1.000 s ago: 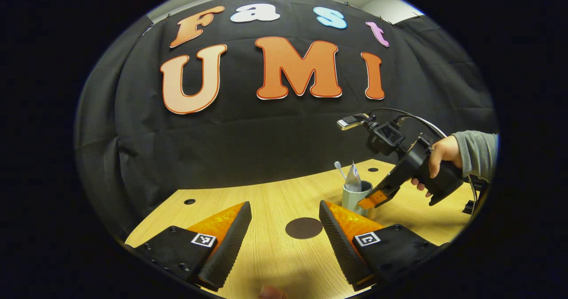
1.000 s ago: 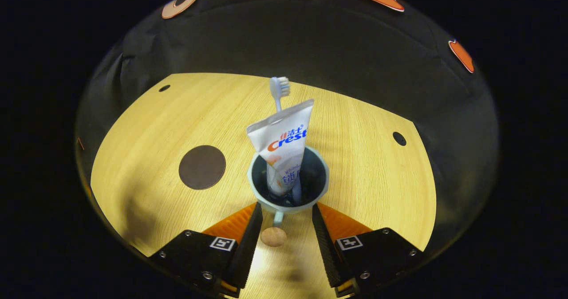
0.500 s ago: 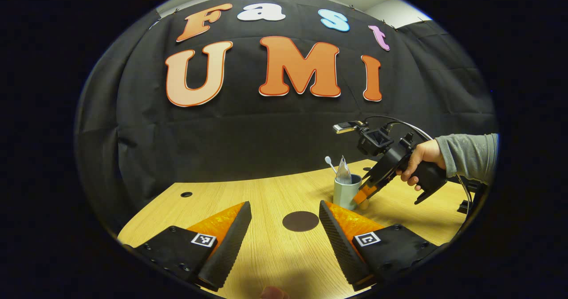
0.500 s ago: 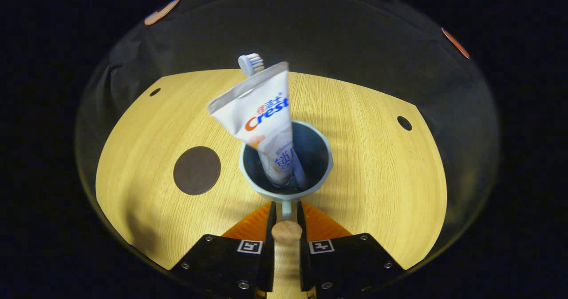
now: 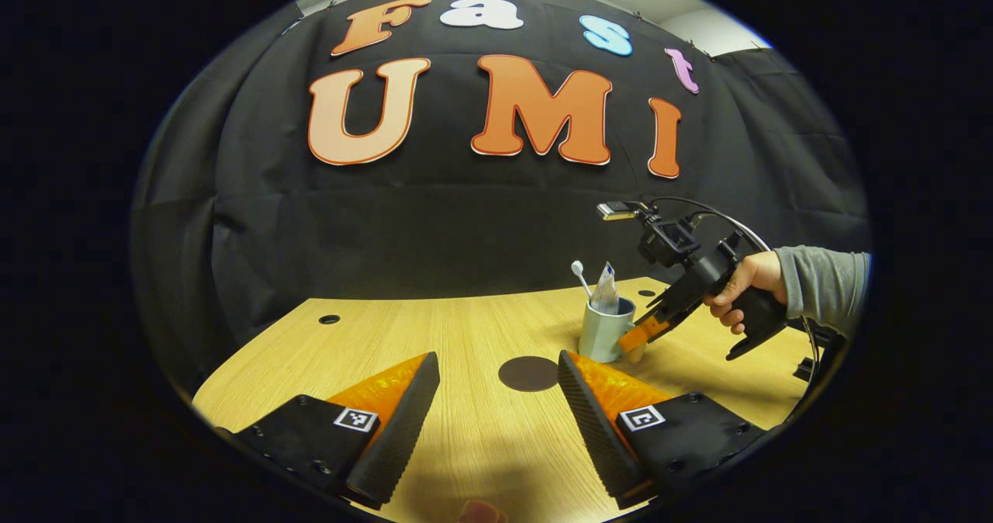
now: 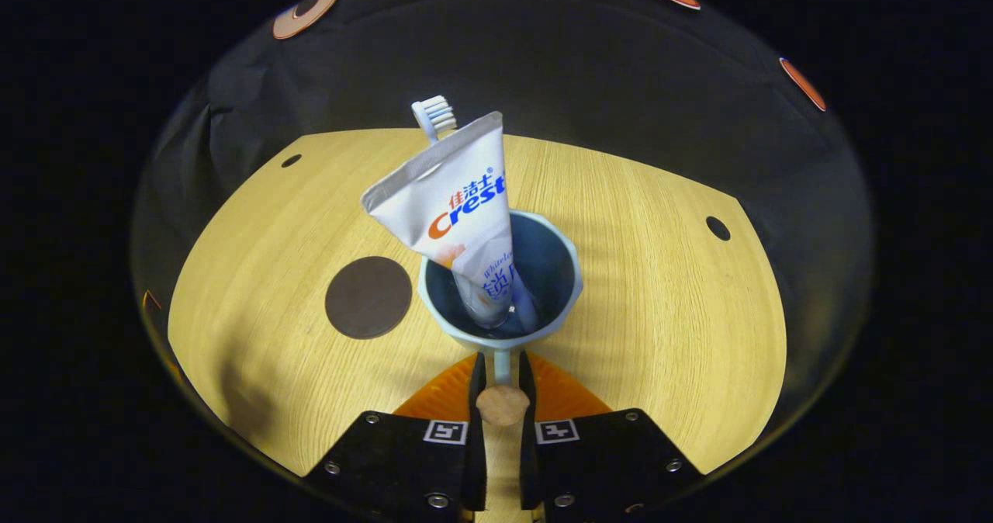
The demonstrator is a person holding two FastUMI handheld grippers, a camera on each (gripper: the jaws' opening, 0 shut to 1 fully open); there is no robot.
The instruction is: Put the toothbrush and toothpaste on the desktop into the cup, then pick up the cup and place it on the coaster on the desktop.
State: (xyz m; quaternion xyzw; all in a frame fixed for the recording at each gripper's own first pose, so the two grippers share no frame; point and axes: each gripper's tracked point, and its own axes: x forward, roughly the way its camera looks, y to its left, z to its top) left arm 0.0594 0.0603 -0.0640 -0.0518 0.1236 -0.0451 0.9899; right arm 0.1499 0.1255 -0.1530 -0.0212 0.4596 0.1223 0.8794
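The right gripper (image 6: 502, 368) is pinched on the slim handle of the pale blue-grey cup (image 6: 500, 333), both fingers pressing its sides, with a round wooden knob (image 6: 502, 404) between them just behind the grip. The cup stands upright on the light wooden table (image 6: 659, 290). Inside it are 2 things: the white toothpaste tube (image 6: 458, 213), crimped end up and leaning left, and the white toothbrush (image 6: 434, 116), its bristled head poking out behind the tube. So the loading part looks finished.

The flat, round dark brown coaster (image 6: 368, 297) lies to the cup's left, near but apart. From the left gripper view, the coaster (image 5: 528, 373) sits between the cup (image 5: 605, 334) and the left gripper (image 5: 496, 418), whose fingers are spread with nothing between them. The coming carry likely runs leftward; the tall leaning contents may make the cup prone to tipping.
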